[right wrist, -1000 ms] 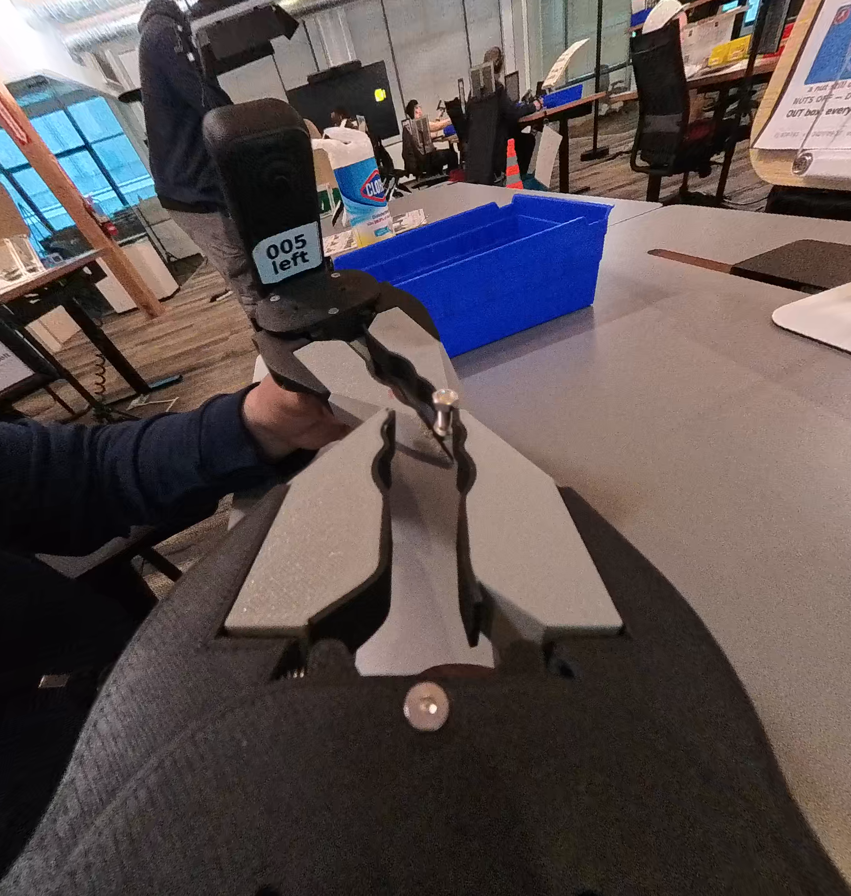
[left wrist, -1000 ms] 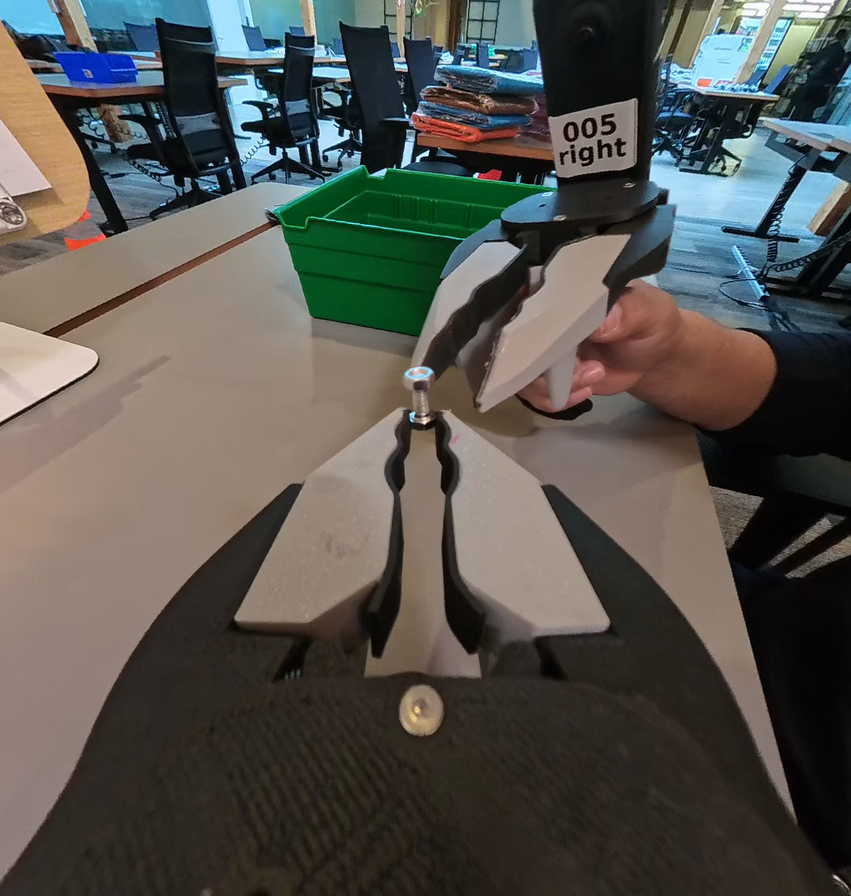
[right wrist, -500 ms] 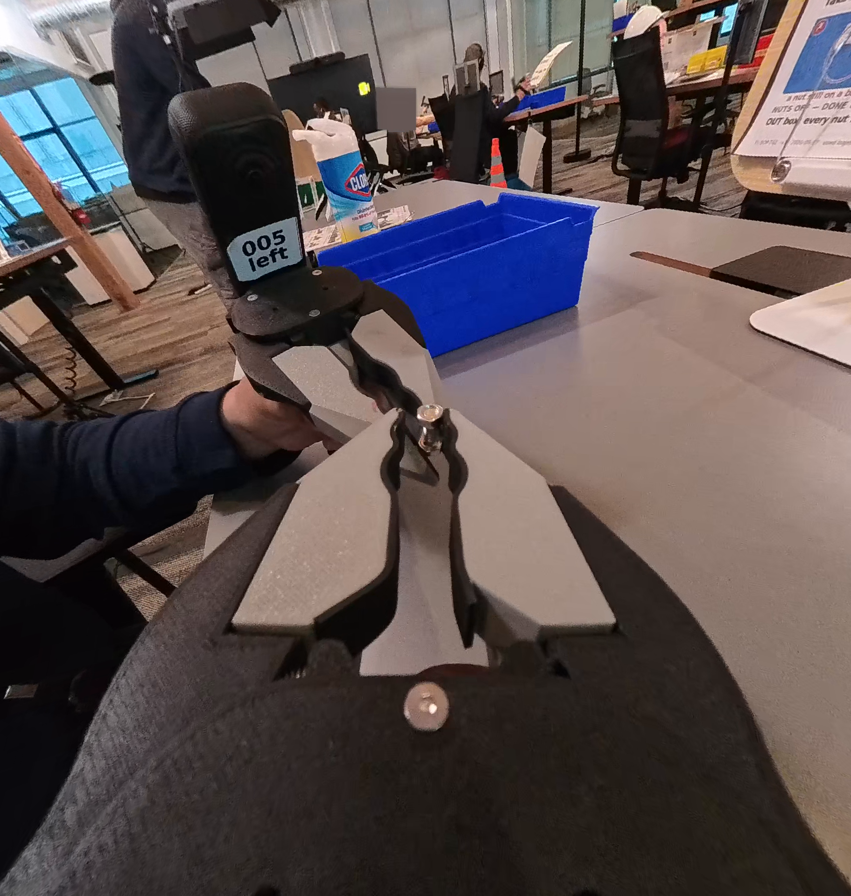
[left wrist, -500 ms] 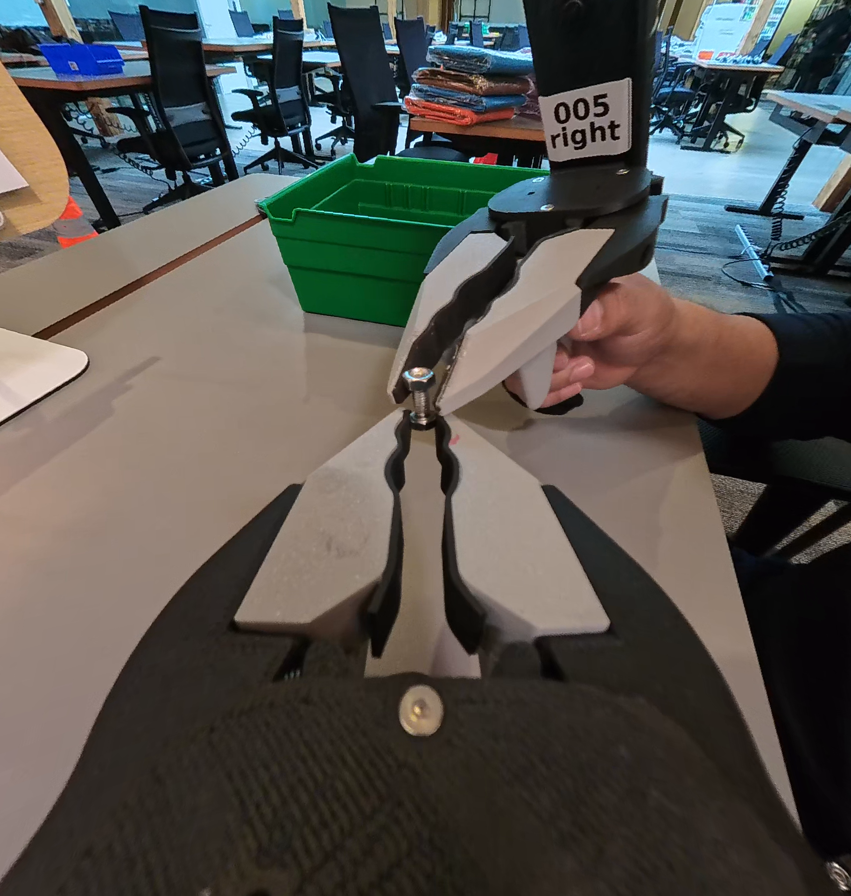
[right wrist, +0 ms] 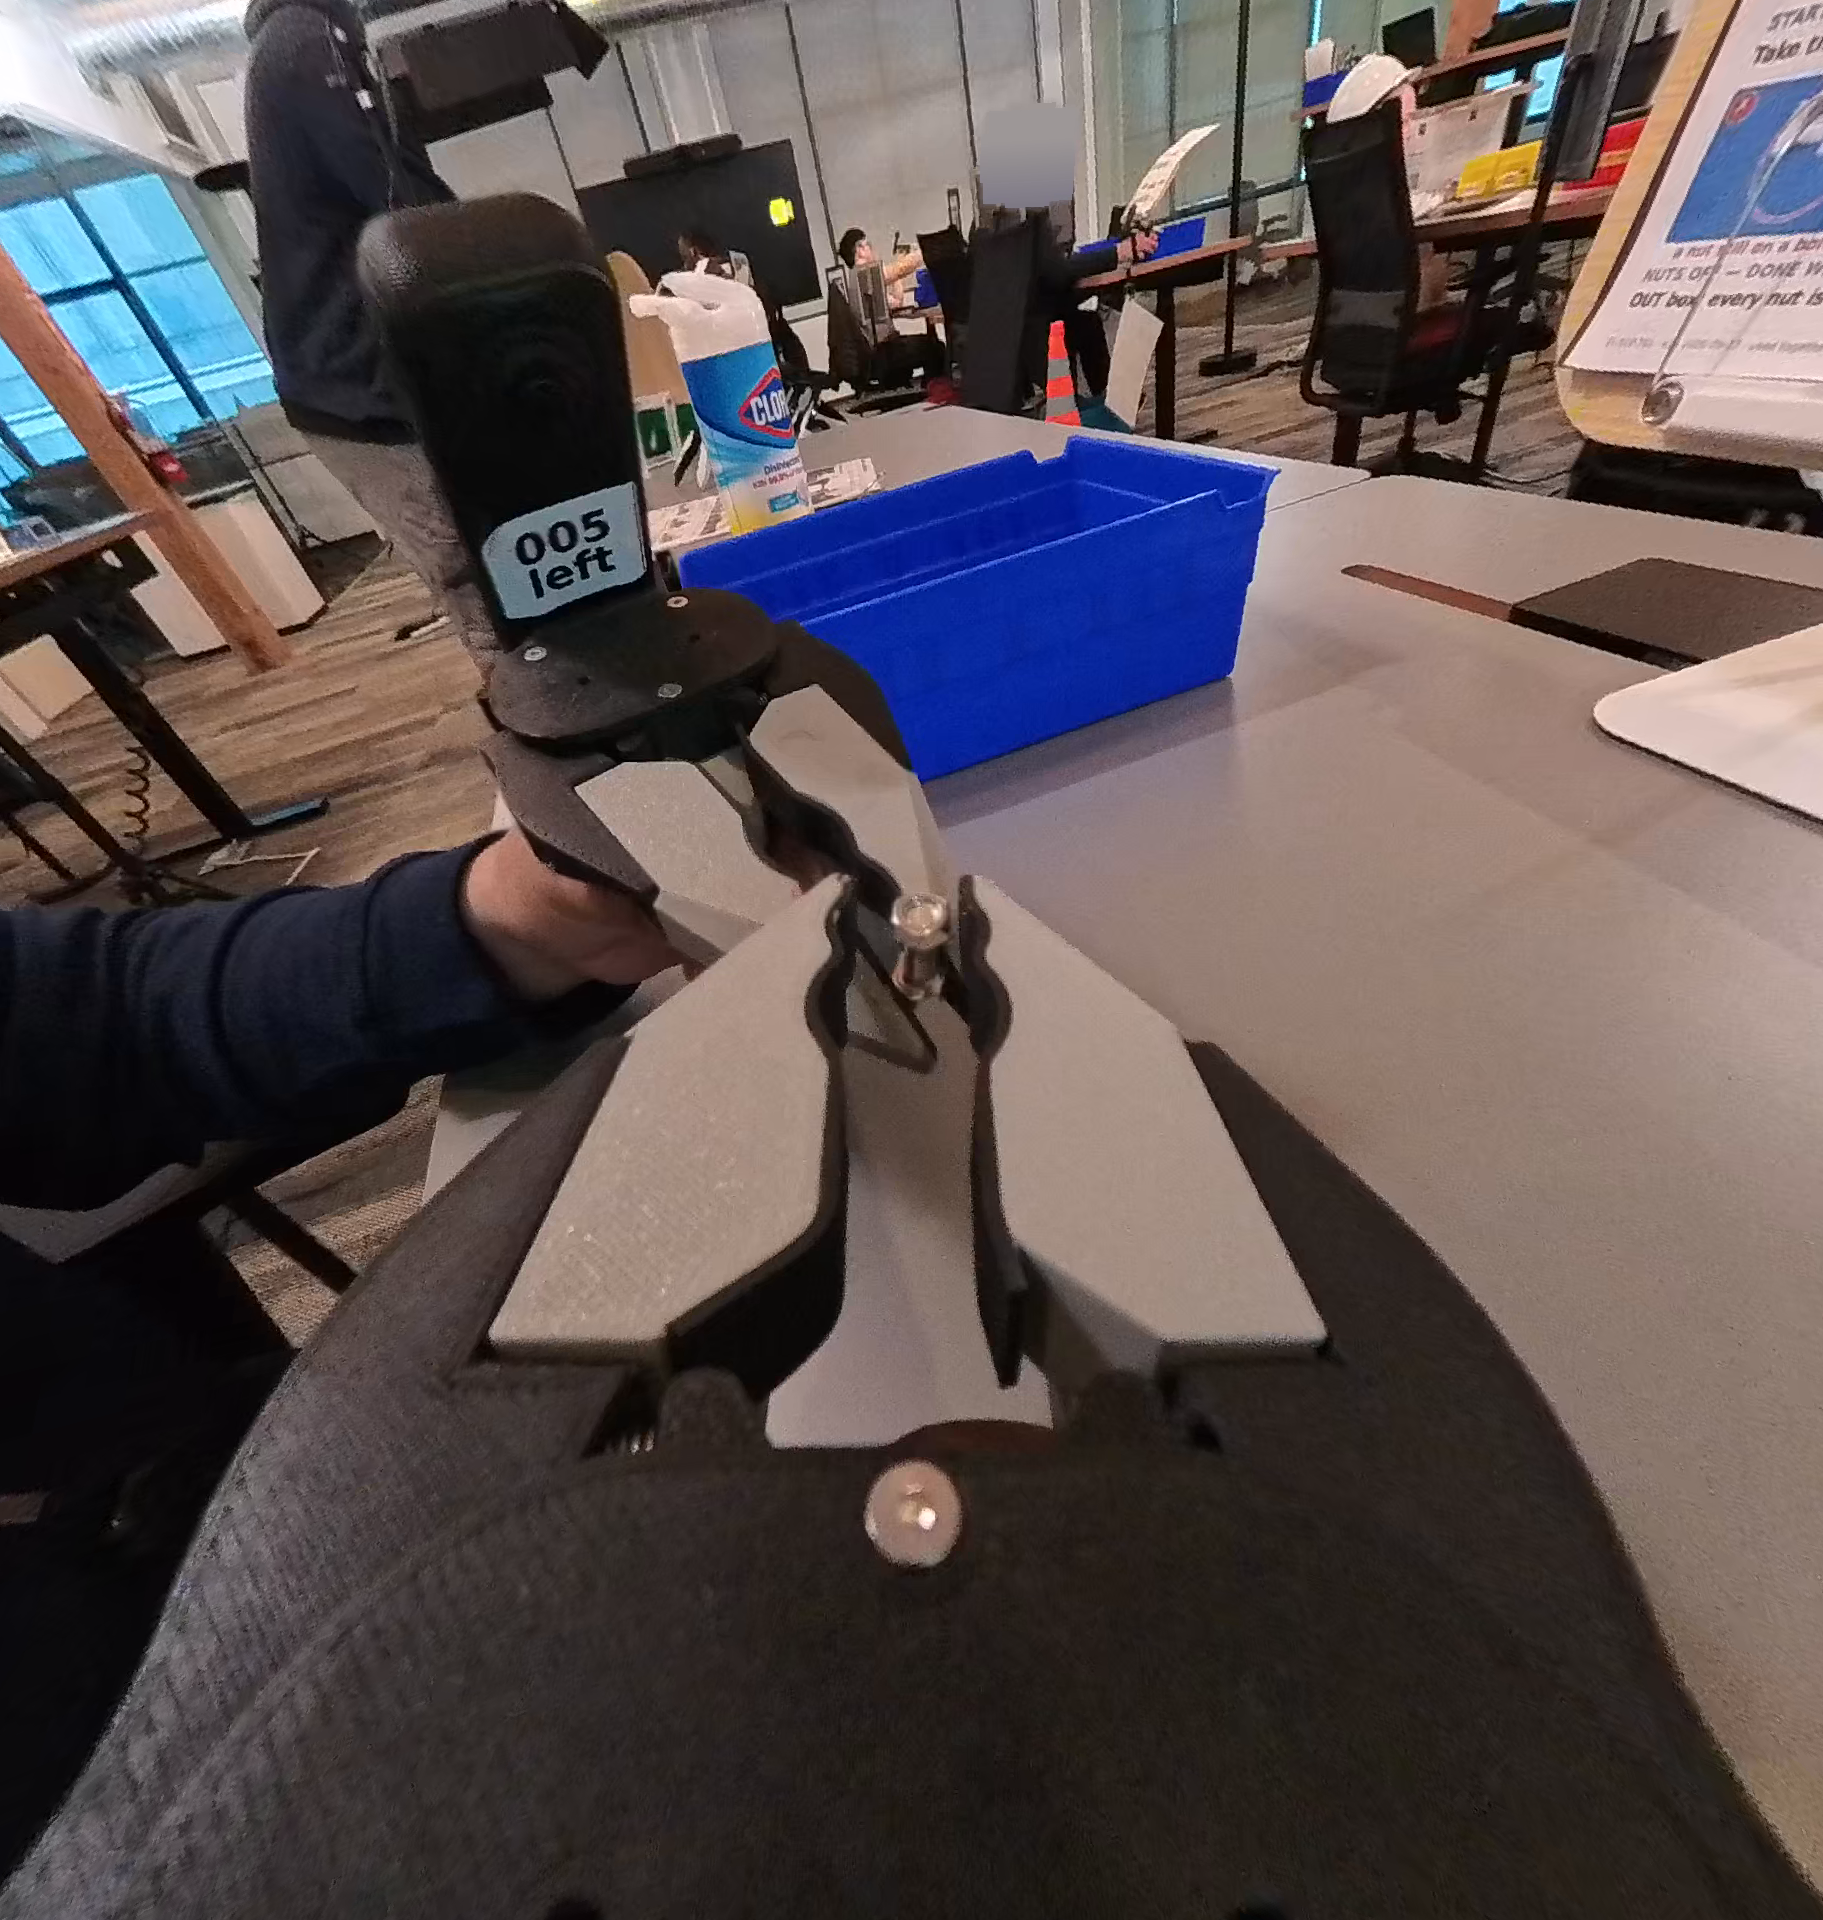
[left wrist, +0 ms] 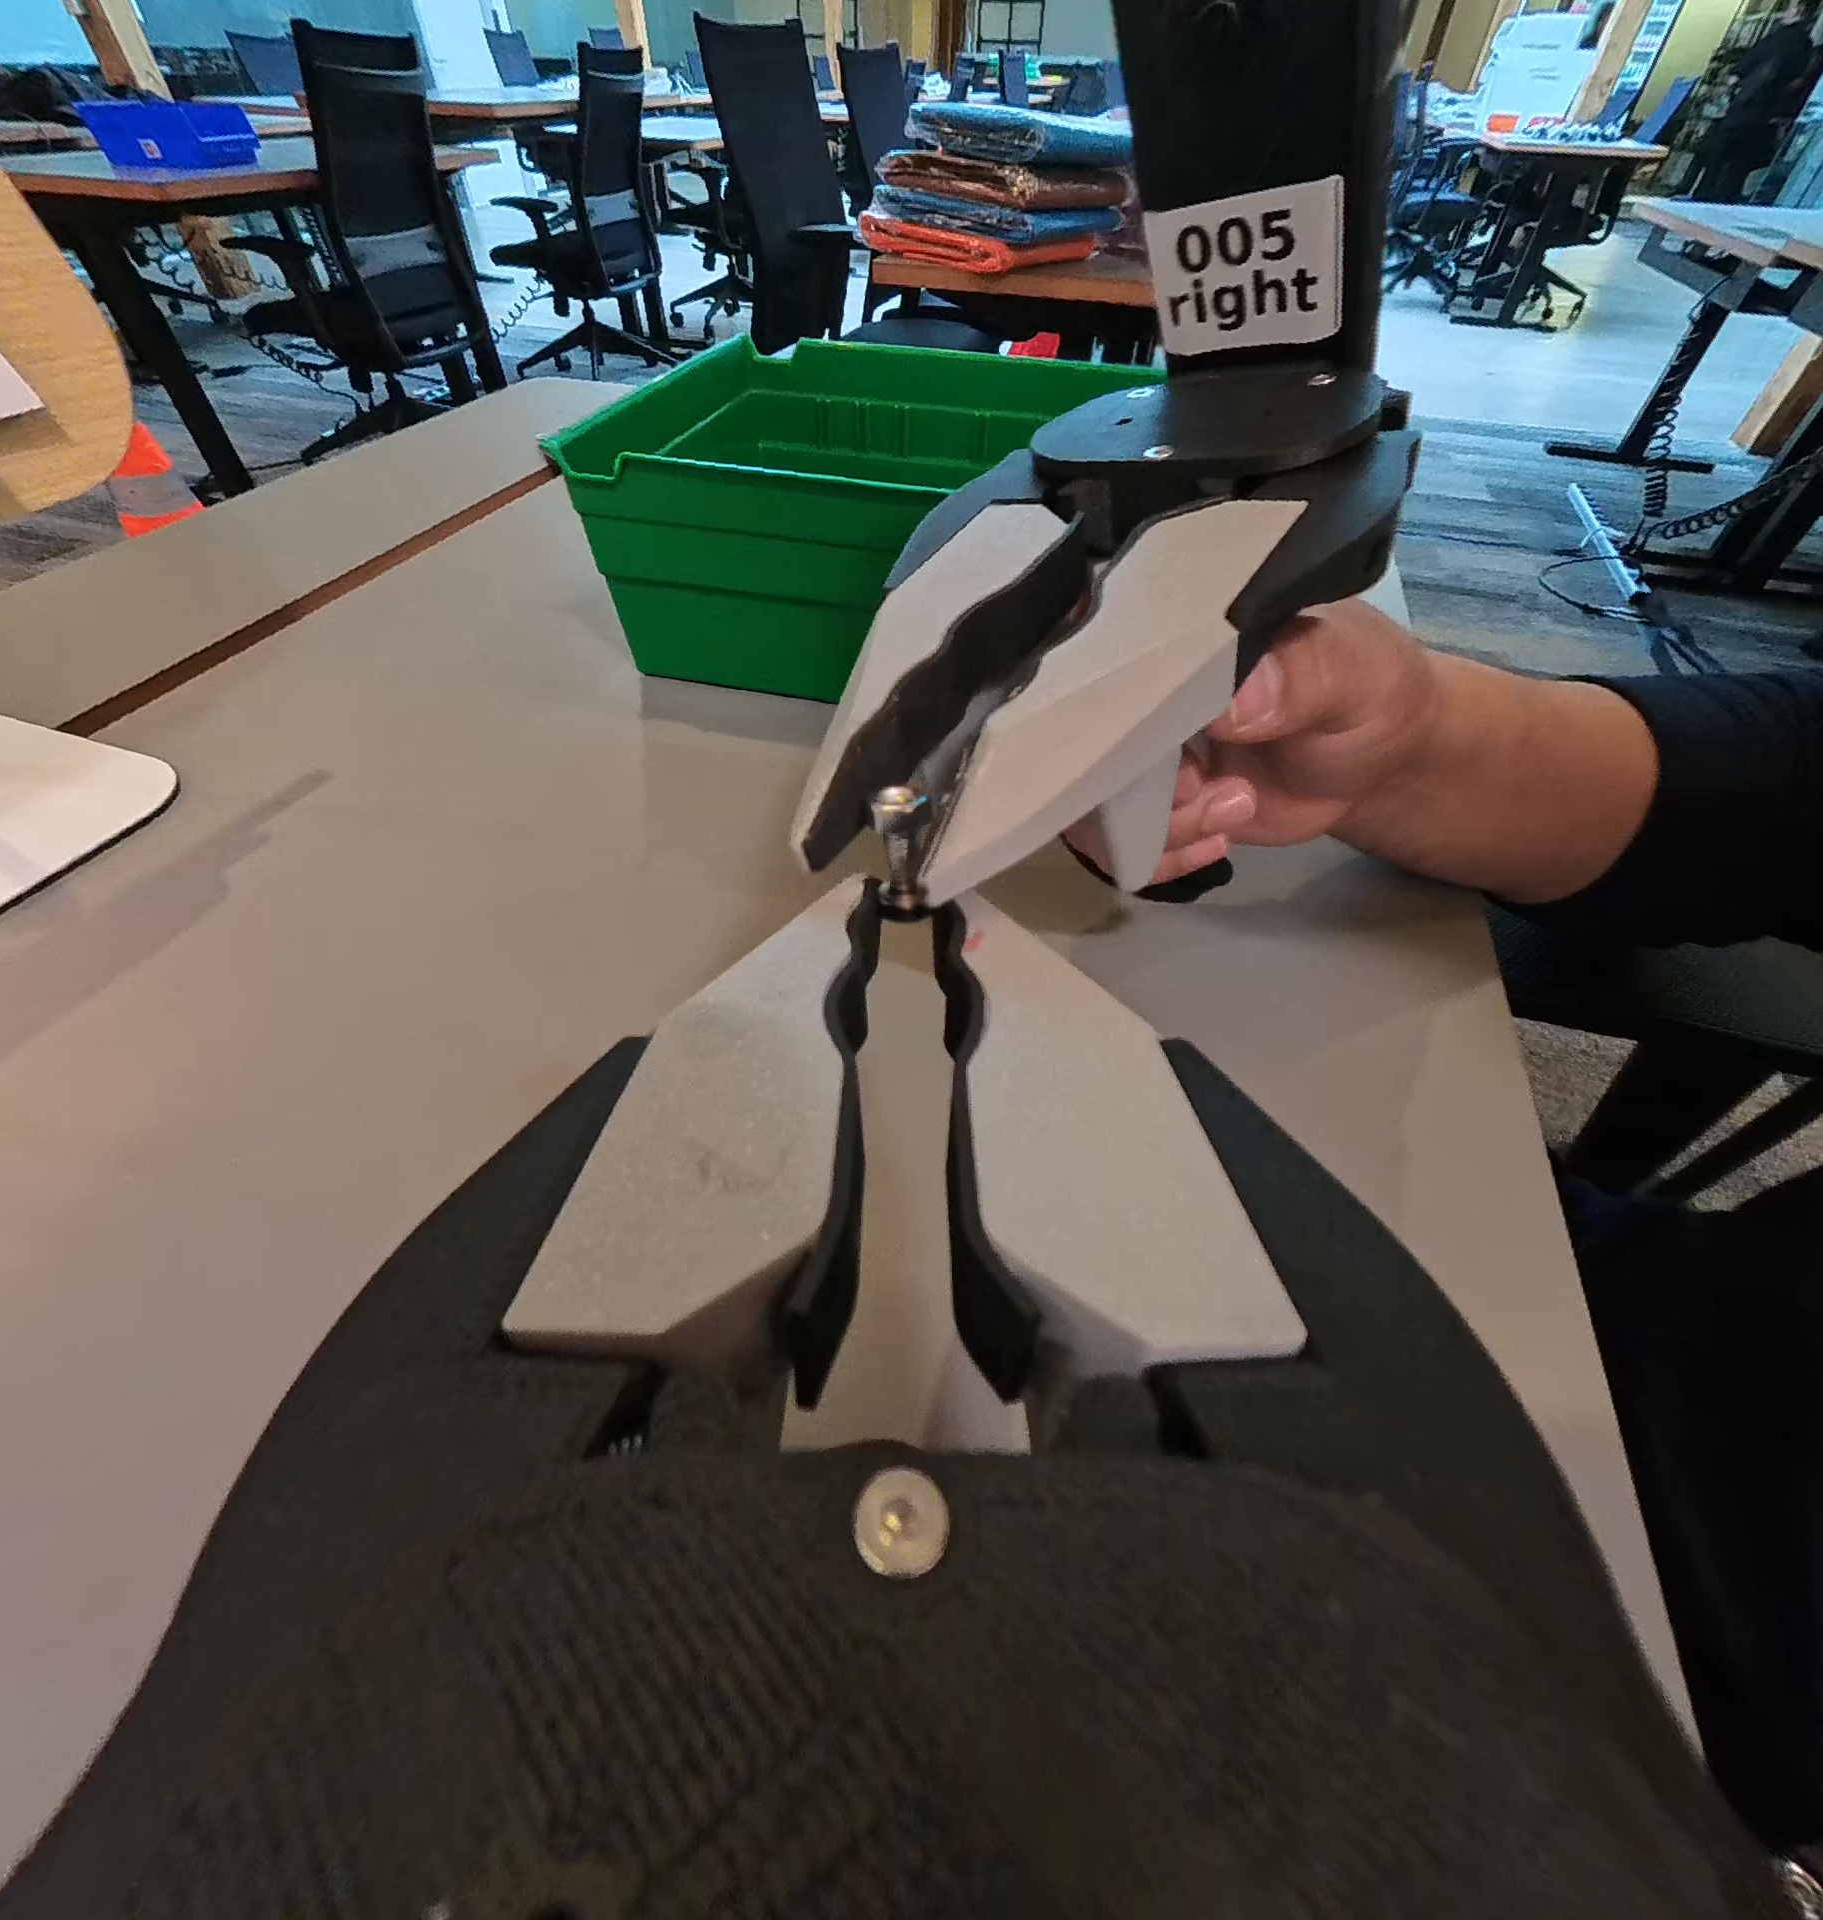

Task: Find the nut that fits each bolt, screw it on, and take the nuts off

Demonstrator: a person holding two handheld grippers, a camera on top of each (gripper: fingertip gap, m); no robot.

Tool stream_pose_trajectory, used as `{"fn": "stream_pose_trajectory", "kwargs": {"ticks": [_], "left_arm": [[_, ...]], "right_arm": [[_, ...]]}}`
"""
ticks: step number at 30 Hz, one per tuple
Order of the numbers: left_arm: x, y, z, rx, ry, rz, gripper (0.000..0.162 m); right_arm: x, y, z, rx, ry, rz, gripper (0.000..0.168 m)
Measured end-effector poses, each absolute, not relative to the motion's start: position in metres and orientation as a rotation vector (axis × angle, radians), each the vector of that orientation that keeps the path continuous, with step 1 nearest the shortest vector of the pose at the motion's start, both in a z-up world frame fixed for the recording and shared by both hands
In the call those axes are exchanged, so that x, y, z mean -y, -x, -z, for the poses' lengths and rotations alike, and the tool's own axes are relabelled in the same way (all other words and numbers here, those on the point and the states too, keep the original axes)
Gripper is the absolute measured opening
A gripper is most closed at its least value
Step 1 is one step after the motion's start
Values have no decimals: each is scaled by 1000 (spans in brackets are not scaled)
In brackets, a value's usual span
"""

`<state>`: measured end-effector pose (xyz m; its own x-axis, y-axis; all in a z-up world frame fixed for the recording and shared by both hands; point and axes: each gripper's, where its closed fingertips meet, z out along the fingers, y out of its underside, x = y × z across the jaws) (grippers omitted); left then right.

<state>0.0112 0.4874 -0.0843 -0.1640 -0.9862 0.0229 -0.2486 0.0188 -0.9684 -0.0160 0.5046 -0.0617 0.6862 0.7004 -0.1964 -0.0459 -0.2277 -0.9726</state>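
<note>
The bolt (left wrist: 899, 844) stands upright between the two grippers above the table (left wrist: 387, 935). One bin (left wrist: 741, 561) sits on the table behind the right gripper (left wrist: 886, 847), another bin (right wrist: 1021, 613) behind the left gripper (right wrist: 912, 1003).

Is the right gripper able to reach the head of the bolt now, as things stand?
Probably yes. The right gripper already has its fingers on either side of the bolt head, while the left gripper grips only its lower end, where the nut seems to sit. Nothing blocks the head.

Even, bright indoor light – soft shadows on the table (left wrist: 387, 831). Daylight glows blue through the windows (right wrist: 107, 312). Wide-angle bending at edges – frame edges slightly blurred.
</note>
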Motion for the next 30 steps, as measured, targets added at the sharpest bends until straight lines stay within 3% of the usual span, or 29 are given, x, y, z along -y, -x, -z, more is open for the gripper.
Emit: {"fn": "stream_pose_trajectory", "kwargs": {"ticks": [9, 30], "left_arm": [[-498, -8, 80, -1463, 1330, 1205, 7], [-486, -12, 82, -1514, 1305, 1212, 7]], "right_arm": [[-504, 11, 56, 505, 1642, -753, 19], [-506, 16, 57, 510, 1644, -743, 8]]}}
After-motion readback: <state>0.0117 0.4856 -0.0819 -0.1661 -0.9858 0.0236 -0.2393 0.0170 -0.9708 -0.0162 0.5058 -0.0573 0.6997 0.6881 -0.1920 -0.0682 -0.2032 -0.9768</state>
